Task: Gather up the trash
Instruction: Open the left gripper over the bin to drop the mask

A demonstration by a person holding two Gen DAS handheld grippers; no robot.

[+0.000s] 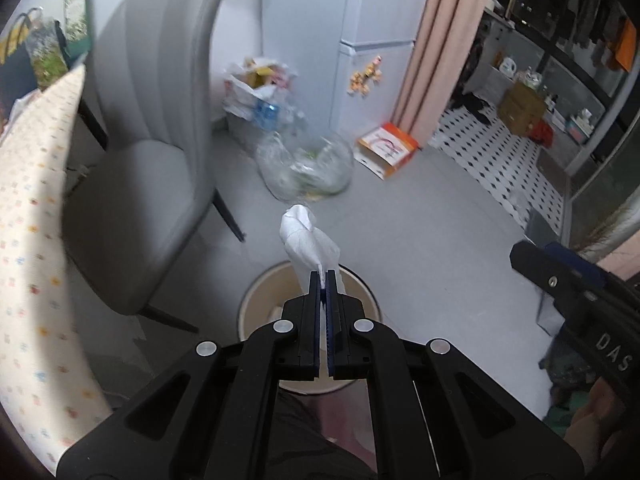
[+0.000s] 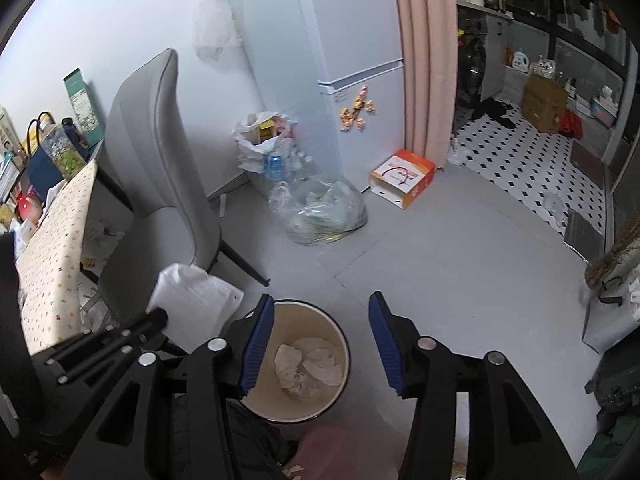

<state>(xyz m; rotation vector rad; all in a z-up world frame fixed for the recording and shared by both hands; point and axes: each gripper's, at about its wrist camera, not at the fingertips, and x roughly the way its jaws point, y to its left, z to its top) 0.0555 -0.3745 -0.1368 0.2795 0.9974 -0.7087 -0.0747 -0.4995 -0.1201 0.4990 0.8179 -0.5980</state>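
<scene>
Only the right view looks into the bin (image 2: 340,344), where crumpled papers (image 2: 310,368) lie beneath the spread, empty right gripper (image 2: 322,344), while the left view hides that inside behind the left gripper (image 1: 325,276) pinching a tissue (image 1: 308,240) above the rim.

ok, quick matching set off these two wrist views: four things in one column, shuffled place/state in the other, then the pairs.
Things
1. crumpled white tissue
2. round beige waste bin
3. clear plastic bag of rubbish
4. right tool

Places/states
A. on the grey floor by the white fridge
B. open, nothing between its pads, above the bin
C. pinched in the shut left tool
D. on the floor below both tools, white paper scraps inside

Pairs: 1-C, 2-D, 3-A, 4-B
</scene>
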